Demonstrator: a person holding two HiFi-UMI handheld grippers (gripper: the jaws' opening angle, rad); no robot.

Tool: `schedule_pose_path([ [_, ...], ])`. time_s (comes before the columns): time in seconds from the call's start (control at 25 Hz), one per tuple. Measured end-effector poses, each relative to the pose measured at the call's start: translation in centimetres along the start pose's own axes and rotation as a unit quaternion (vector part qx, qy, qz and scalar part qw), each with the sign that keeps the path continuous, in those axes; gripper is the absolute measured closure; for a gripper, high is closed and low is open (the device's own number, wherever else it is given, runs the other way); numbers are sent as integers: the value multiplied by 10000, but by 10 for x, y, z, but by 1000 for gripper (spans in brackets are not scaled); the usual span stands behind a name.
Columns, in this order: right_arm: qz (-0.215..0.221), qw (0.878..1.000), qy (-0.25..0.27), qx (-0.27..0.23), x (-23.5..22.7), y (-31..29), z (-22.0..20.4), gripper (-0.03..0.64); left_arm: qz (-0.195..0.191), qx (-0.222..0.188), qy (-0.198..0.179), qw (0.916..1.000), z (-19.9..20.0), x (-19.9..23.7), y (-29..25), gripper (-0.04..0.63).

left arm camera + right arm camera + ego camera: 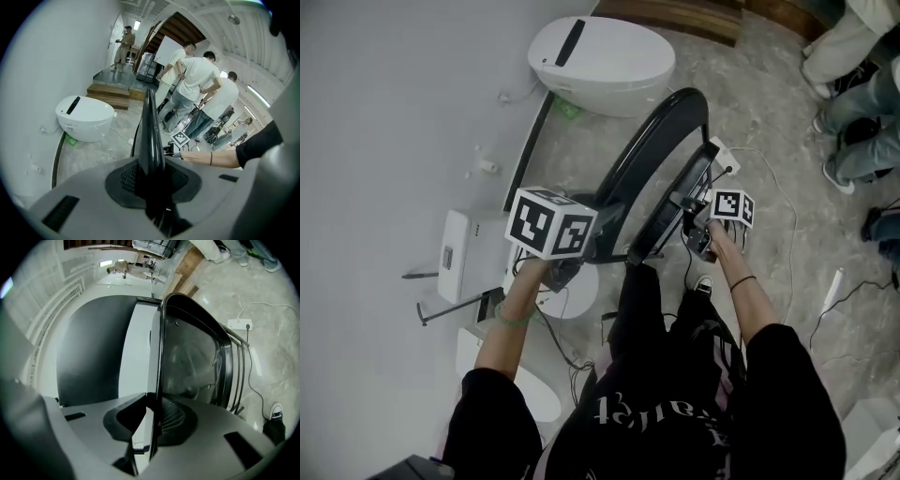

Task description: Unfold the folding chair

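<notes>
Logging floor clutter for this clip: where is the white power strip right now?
In the head view, the white plastic power strip lies on the marbled floor above centre, just right of the black folding chair.

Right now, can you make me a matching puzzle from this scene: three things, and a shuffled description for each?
Things:
1. folding chair
2. toilet
3. power strip

Descriptions:
A. white, rounded, against the wall
B. small, cable trailing across the floor
C. black, clamped in the left gripper and the right gripper

Pairs: 1-C, 2-A, 3-B
</notes>
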State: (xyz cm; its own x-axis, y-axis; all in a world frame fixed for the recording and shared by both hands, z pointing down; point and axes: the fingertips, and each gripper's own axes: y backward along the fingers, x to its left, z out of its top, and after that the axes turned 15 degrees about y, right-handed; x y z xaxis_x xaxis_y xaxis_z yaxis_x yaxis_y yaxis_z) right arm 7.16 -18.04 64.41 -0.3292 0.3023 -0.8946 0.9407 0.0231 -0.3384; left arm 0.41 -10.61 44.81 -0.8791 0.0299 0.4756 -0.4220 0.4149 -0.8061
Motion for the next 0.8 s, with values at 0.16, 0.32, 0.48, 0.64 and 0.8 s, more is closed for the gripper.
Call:
schedule_pose_path([
  [0.16,127,9999,51,-78,-12,33,2,549,-52,-95,-85,9999,8,-19,-13,512],
  [0.32,234,9995,62,-182,-18,57,-1,549,-257,8,-248,9994,7,-35,-20,511],
  [0.48,317,9990,33,-308,-23,74,-4,547,-387,0,-177,9991,11,-32,-23,506],
  [0.64,335,9985,-108,-415,-45,106,-17,535,-281,-30,103,9995,20,4,-31,509],
  [0.8,-79,9984,-330,-442,-87,148,-36,506,-573,185,410,9973,18,25,-48,509],
])
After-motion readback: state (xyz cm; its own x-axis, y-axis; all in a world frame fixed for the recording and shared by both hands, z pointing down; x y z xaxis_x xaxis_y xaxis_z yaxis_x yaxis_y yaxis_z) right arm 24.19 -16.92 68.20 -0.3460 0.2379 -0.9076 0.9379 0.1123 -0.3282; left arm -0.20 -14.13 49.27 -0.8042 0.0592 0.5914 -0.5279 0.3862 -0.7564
